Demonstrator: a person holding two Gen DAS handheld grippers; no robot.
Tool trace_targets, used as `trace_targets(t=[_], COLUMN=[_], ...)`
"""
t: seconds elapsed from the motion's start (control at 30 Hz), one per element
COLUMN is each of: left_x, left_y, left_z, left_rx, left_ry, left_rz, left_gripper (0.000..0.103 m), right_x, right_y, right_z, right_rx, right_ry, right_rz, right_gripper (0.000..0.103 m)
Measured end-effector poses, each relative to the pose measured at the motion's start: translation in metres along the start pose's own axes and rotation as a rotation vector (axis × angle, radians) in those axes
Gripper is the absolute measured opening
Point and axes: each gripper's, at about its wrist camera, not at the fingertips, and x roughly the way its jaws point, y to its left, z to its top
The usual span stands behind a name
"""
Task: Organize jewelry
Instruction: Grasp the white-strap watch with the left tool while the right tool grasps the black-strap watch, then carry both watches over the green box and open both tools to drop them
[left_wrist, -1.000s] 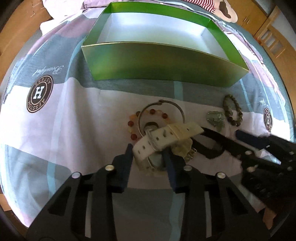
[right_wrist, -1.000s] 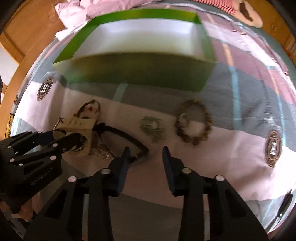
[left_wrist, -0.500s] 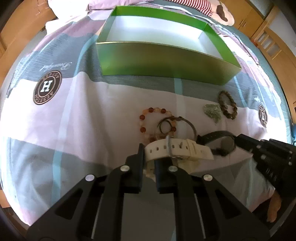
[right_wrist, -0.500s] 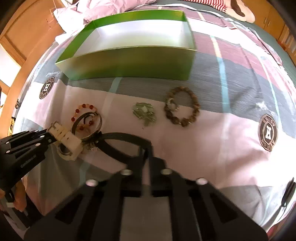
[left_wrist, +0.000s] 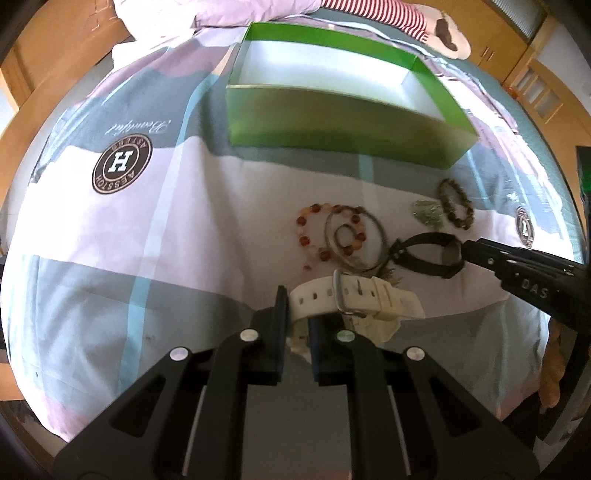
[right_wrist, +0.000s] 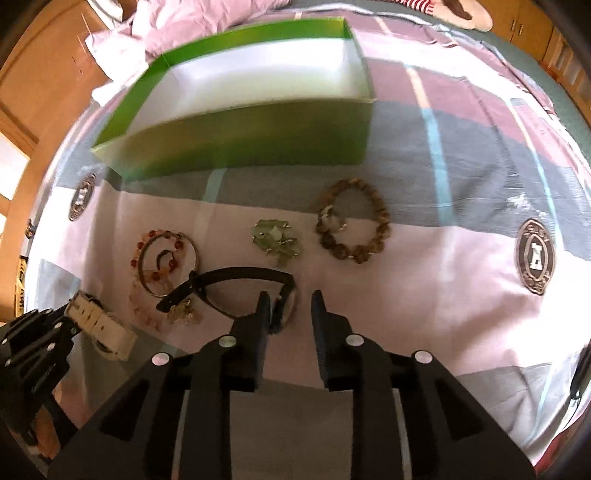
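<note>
Two watches, two bead bracelets, one thin metal bangle (left_wrist: 356, 240) and one green leafy brooch (right_wrist: 276, 242) are out on the bed. One green cardboard box (left_wrist: 340, 125) sits behind them, open on top. The left gripper (left_wrist: 297, 325) squeezes the cream plastic watch (left_wrist: 354, 297). The right gripper (right_wrist: 288, 314) is spread apart, and the black strap watch (right_wrist: 236, 282) touches its left finger.
</note>
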Motion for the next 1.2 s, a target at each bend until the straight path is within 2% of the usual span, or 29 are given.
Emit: trace_targets(t=[0.17, 0.2, 0.33, 0.47, 0.57, 0.67, 0.8, 0.9, 1.0, 1.2], left_x=[0.001, 0.001, -0.006, -0.027, -0.047, -0.059, -0.067, -0.057, -0.035, 0.015], left_y=[0.001, 0.000, -0.001, -0.005, -0.011, -0.019, -0.026, -0.023, -0.020, -0.013], left_z=[0.000, 0.000, 0.000, 0.006, 0.024, 0.047, 0.093, 0.130, 0.159, 0.193], left_rx=[0.004, 0.006, 0.007, 0.018, 0.038, 0.051, 0.063, 0.037, 0.030, -0.017], left_ry=[-0.004, -0.004, -0.018, -0.062, -0.118, -0.165, -0.245, -0.255, -0.249, -0.156], left_rz=[0.010, 0.011, 0.008, -0.004, -0.017, -0.013, -0.010, -0.024, 0.016, 0.009], left_gripper=[0.012, 0.012, 0.011, 0.011, 0.011, 0.012, 0.012, 0.012, 0.012, 0.012], right_x=[0.014, 0.015, 0.004, -0.029, -0.062, -0.087, -0.105, -0.096, -0.072, -0.017], right_y=[0.014, 0.016, 0.017, 0.018, 0.015, 0.012, 0.013, 0.009, 0.004, 0.001], right_z=[-0.001, -0.002, -0.007, -0.005, 0.008, 0.030, 0.071, 0.102, 0.125, 0.145], right_rx=[-0.031, -0.042, -0.059, -0.065, -0.062, -0.054, -0.035, -0.009, 0.014, 0.041], right_ry=[0.021, 0.022, -0.002, -0.081, -0.169, -0.250, -0.341, -0.338, -0.310, -0.241], right_rz=[-0.048, -0.062, -0.073, -0.072, -0.048, -0.029, -0.045, -0.042, -0.060, -0.103], right_gripper=[0.022, 0.013, 0.008, 0.008, 0.008, 0.008, 0.008, 0.008, 0.008, 0.008])
